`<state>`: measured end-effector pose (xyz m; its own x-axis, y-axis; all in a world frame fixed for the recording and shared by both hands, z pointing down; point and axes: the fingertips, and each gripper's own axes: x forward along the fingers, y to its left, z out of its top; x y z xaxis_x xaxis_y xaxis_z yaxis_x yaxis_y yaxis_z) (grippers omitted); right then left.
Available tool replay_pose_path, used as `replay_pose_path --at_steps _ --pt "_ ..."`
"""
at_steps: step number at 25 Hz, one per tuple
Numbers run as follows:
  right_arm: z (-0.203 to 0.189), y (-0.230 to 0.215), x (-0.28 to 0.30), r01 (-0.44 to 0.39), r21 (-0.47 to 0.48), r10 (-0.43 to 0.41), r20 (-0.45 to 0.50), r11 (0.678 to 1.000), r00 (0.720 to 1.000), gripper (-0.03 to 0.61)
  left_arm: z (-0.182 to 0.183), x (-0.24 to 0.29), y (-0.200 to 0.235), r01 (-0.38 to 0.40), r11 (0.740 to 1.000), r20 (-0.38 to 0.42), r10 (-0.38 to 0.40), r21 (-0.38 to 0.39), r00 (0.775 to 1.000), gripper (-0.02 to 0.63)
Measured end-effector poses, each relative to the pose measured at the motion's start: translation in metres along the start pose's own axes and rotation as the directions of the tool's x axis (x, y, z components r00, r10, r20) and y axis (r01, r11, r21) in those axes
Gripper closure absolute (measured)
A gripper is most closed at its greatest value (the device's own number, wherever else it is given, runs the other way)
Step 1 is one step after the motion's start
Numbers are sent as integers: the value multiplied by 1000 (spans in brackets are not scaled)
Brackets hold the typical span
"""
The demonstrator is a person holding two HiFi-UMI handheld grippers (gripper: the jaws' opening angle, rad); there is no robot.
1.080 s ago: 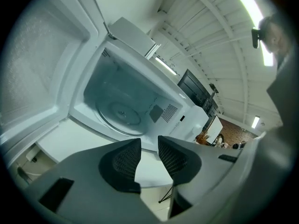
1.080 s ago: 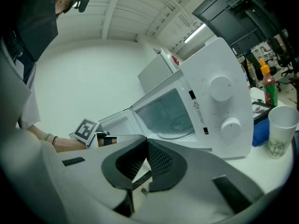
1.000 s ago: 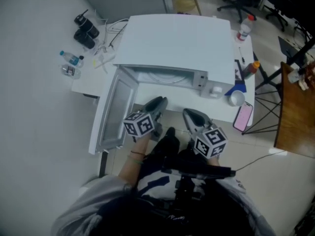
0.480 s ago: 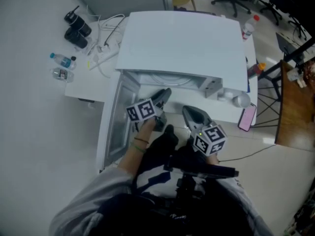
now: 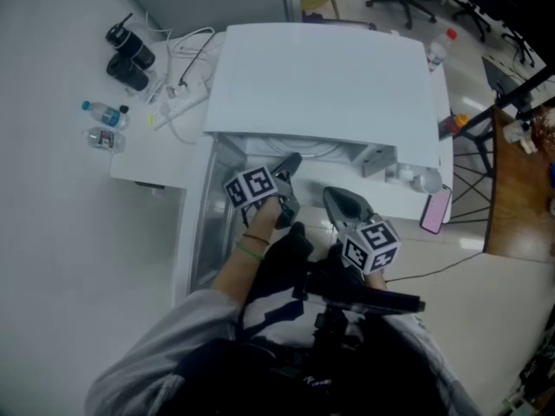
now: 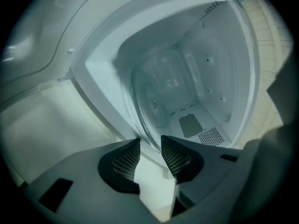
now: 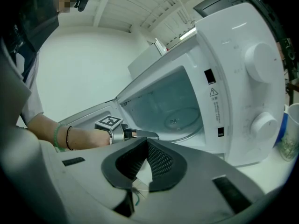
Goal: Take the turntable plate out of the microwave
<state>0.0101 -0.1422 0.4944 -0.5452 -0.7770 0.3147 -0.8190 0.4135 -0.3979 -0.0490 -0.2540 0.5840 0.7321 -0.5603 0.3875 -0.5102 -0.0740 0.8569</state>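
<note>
A white microwave (image 5: 321,76) stands on a white table with its door (image 5: 201,224) swung open to the left. The glass turntable plate (image 6: 154,101) lies inside the cavity and also shows as the plate (image 7: 184,118) in the right gripper view. My left gripper (image 6: 149,146) reaches into the opening, rolled on its side. The plate's near rim runs between its pads (image 6: 126,160), with gaps on both sides, while the jaws are closing. The head view shows the left gripper (image 5: 290,165) at the cavity mouth. My right gripper (image 7: 145,146) is shut on nothing, held before the microwave's front (image 5: 334,199).
Two water bottles (image 5: 102,124), black items (image 5: 126,55) and a power strip with cables (image 5: 178,98) lie at the table's left. A cup (image 5: 425,180), a pink phone (image 5: 434,208) and a bottle (image 5: 438,50) sit right of the microwave. A wooden table (image 5: 520,189) stands further right.
My left gripper has moved forward and down into the microwave's opening and rolled on its side. The right gripper has edged a little toward the microwave's front.
</note>
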Motion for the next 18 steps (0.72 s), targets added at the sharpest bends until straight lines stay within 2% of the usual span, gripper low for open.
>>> replay_pose_path --at_steps 4,6,8,10,18 --pt "2 -3 2 1 -4 -1 -4 1000 1000 580 1 -1 3 -28 997 31 30 -66 999 513" --pt "1 -3 3 -4 -6 4 -9 1000 1000 580 2 -3 1 2 996 67 4 -87 998 531" --pt "-1 -4 3 -8 -7 8 -15 1000 1000 580 5 -7 -2 47 993 130 -32 -110 991 586" --pt "-3 -5 4 -12 -7 12 -22 1000 1000 580 8 -10 -5 84 988 179 -60 -127 982 592" --pt "-12 -2 5 -50 -16 49 -55 999 997 580 0 -15 -11 130 981 201 -100 -142 974 598"
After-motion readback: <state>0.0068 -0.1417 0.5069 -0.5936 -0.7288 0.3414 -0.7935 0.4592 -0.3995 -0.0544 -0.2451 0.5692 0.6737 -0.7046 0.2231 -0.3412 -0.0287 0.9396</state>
